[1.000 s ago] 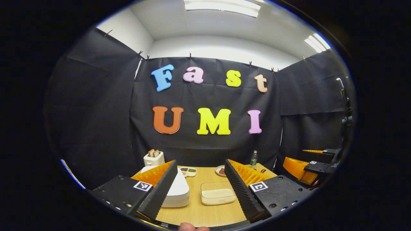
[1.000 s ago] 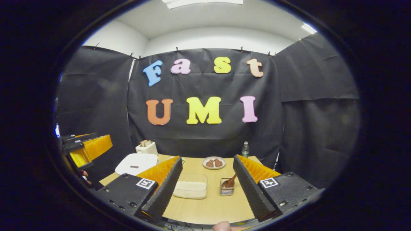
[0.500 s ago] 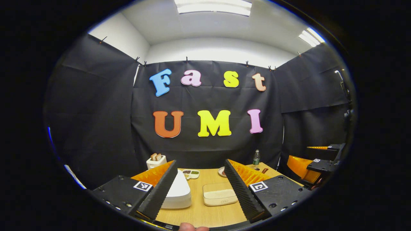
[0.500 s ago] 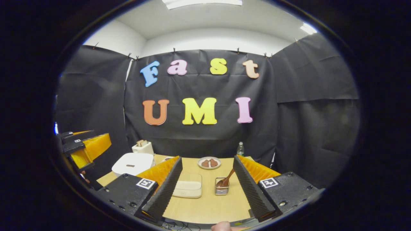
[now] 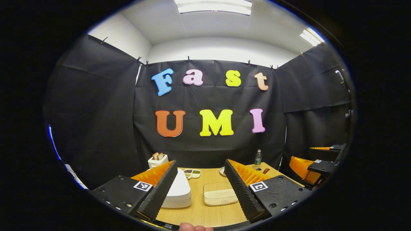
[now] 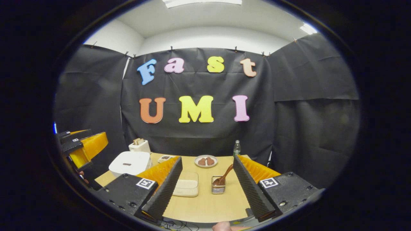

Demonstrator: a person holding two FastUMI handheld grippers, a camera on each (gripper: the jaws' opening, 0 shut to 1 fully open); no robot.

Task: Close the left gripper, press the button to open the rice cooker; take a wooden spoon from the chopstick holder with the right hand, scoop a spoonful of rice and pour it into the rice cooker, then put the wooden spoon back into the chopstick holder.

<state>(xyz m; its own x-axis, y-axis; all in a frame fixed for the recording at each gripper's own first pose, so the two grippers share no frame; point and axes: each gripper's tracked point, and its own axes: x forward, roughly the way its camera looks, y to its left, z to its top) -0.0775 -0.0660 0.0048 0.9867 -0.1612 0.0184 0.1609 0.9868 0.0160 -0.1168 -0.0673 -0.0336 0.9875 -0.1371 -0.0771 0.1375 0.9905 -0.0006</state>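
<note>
The white rice cooker [image 5: 178,192] [image 6: 130,164] stands with its lid down on the left of the wooden table [image 6: 205,205]. A clear box of rice [image 5: 220,197] [image 6: 187,188] sits mid-table. To its right a wire chopstick holder [image 6: 218,188] carries a wooden spoon [image 6: 222,178] leaning right. My left gripper [image 5: 200,191] hovers open above the table's near edge, between cooker and rice box. My right gripper [image 6: 208,189] is open too, nothing between its fingers, with the holder ahead. Each gripper shows at the other view's edge [image 5: 316,162] [image 6: 82,147].
Along the back of the table stand a white toaster [image 5: 157,160] with bread, a small divided dish [image 5: 192,173], a plate of brown food [image 6: 205,161] and a water bottle [image 6: 236,148]. Black cloth walls close in the booth on all sides.
Both views have drifted slightly: the table things have slid left in the right gripper view, and a little right in the left gripper view. Both grippers stay open.
</note>
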